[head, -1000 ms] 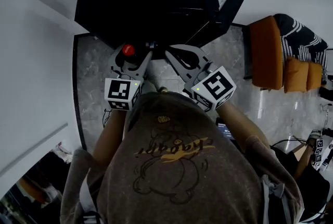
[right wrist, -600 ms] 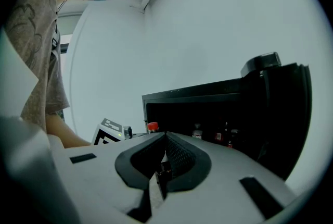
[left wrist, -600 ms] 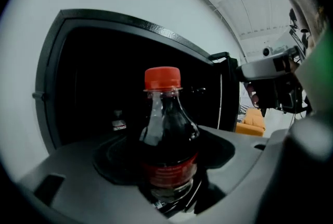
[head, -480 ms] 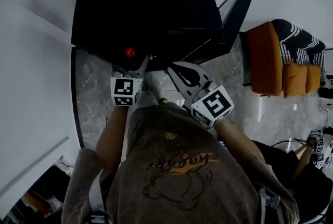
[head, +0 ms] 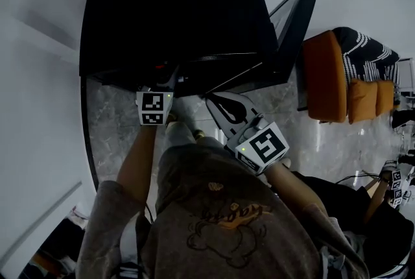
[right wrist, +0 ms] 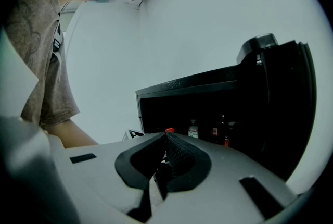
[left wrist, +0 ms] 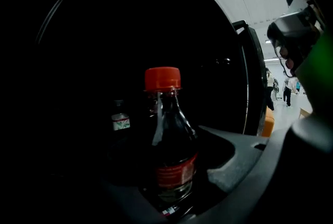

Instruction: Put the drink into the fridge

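The drink is a dark cola bottle (left wrist: 167, 155) with a red cap (left wrist: 162, 78) and a red label. It stands upright between the jaws of my left gripper (left wrist: 169, 168), which is shut on its body. In the head view my left gripper (head: 166, 80) reaches in under the top edge of the black fridge (head: 175, 5), and the bottle is hidden there. The fridge door (head: 295, 18) stands open at the right. My right gripper (head: 218, 102) hangs in front of the fridge opening, its jaws (right wrist: 166, 138) shut with nothing in them.
Several other bottles (right wrist: 193, 129) stand inside the dark fridge; one with a white and red label (left wrist: 120, 122) is just behind and left of the drink. An orange sofa (head: 331, 76) sits at the right. A white wall (head: 32, 76) runs along the left.
My left gripper has carried the bottle forward into the fridge; its red cap, visible earlier in the head view, is now under the fridge top. The right gripper has shifted little.
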The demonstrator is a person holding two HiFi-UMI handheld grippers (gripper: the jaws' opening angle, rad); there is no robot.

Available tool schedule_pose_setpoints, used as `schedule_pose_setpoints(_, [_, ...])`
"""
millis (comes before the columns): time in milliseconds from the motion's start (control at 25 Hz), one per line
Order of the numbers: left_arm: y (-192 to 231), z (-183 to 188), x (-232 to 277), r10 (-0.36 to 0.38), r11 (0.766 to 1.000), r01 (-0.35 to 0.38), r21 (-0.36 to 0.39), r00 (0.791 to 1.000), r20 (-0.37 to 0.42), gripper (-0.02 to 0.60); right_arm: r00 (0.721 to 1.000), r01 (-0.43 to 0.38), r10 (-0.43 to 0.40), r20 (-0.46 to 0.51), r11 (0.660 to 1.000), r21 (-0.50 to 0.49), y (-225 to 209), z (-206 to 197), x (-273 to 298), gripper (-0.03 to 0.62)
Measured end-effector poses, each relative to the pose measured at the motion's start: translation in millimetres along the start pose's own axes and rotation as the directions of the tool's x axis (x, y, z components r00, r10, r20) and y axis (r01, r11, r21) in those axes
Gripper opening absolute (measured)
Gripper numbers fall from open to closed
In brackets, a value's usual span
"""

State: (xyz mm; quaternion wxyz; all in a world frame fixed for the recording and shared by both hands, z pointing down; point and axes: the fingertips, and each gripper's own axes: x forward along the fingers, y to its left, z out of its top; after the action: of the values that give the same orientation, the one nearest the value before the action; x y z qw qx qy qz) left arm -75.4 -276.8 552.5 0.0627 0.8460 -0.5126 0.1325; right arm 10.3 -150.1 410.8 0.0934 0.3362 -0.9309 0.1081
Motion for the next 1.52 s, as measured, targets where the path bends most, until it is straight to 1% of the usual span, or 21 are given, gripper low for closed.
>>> schedule_pose_setpoints(200, [14.3,-9.3,21.3,0.016,1.0,-0.016,0.002,1.0,0.003,0.311,1.0,0.004,-0.003,-0.004,1.0,0.008,0.3,-6.3,5.1,0.019])
schedule_pose_setpoints(520, [33.2,-31.2,48.3,0.044,0.999,-0.044,0.01,0.999,-0.013,0.311,1.0,-0.009,0.009,0.002,1.0,0.016,3.4,-16.5,13.1,0.018])
schedule_pose_setpoints(640, [40.2,-38.0,57.0,0.054,0.999,-0.053,0.006,0.998,-0.017,0.311,1.0,-0.003,0.003,-0.019,1.0,0.025,1.0,-25.3,16.0,0.02])
schedule_pose_setpoints(920, [40.1,-46.1,66.5,0.038,0.999,-0.037,0.018,0.999,-0.017,0.311,1.0,-0.009,0.009,-0.025,1.0,0.02,1.3,-32.1,20.0,0.019])
schedule_pose_setpoints(1080, [43.2,-55.0,64.0,0.06,0.998,-0.06,0.028,0.998,-0.008,0.311,1.0,-0.006,0.007,-0.028,1.0,0.02,-0.5,-33.5,21.0,0.02])
schedule_pose_setpoints(1280, [46.3,-53.5,77.3,0.067,0.997,-0.067,0.027,0.998,0.001,0.313,0.999,-0.011,0.012,-0.04,1.0,0.024,-11.1,-32.9,27.0,0.02])
schedule_pose_setpoints(1520, [43.9,-53.5,66.9,0.067,0.997,-0.068,0.042,0.998,0.017,0.313,0.999,-0.004,0.005,-0.04,1.0,0.017,-1.3,-35.9,21.0,0.018])
